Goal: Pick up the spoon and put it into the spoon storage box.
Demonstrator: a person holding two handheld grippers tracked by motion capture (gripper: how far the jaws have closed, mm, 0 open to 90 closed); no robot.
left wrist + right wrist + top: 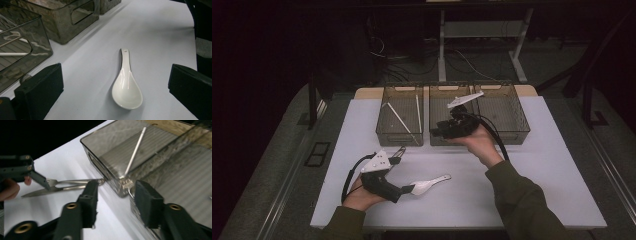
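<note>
White and glossy, a spoon (127,91) is seen lying on the desk (522,185) near the front edge, its handle pointing right and far. Just left of it the left claw (116,95) is held spread, the bowl between its jaws. Farther off, the right claw (115,200) is held spread over the near wall of the middle bin (439,137). Tongs (62,185) lie beside the left bin (384,132).

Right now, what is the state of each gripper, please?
Left gripper: open, holding nothing; the white spoon lies between its jaws.
Right gripper: open, empty, over the middle bin.
</note>
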